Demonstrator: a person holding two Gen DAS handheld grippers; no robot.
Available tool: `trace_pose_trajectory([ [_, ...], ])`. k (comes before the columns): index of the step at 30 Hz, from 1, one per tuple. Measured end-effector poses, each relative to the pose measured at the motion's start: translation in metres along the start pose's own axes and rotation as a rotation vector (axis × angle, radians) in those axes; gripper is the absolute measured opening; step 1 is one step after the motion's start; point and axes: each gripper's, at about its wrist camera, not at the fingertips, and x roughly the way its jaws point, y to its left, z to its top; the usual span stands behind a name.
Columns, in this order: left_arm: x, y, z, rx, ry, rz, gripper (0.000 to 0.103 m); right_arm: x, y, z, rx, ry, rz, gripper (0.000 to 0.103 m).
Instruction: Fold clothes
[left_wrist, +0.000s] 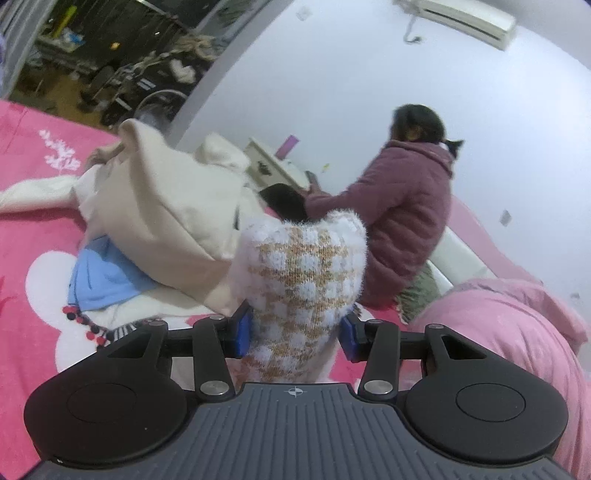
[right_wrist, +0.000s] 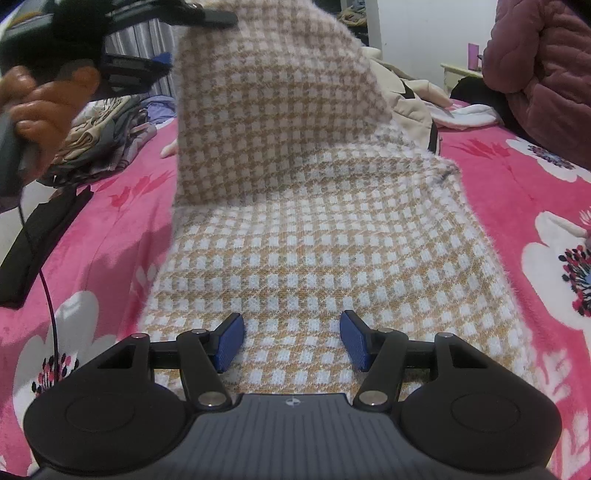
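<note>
Overhead, left tool (left_wrist: 297, 334) lifting checked sweater (right_wrist: 306, 236), right tool (right_wrist: 292, 341) above it

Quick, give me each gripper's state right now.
Left gripper: shut on the checked sweater, lifting one part of it off the pink blanket.
Right gripper: open, holding nothing, just above the flat part of the sweater.

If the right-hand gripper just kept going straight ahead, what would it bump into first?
Most likely the checked sweater. The right gripper is open just above its flat part, and the raised fold held by the left gripper stands further ahead. Depth is unclear.
</note>
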Motion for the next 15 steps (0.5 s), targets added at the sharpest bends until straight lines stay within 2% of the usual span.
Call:
trace_pose_trajectory([
  [15,-0.045,-0.04,-0.04,0.181,0.047,-0.074,0.044,0.002,0.002,0.001,-0.016,-0.004,-0.012,0.061],
])
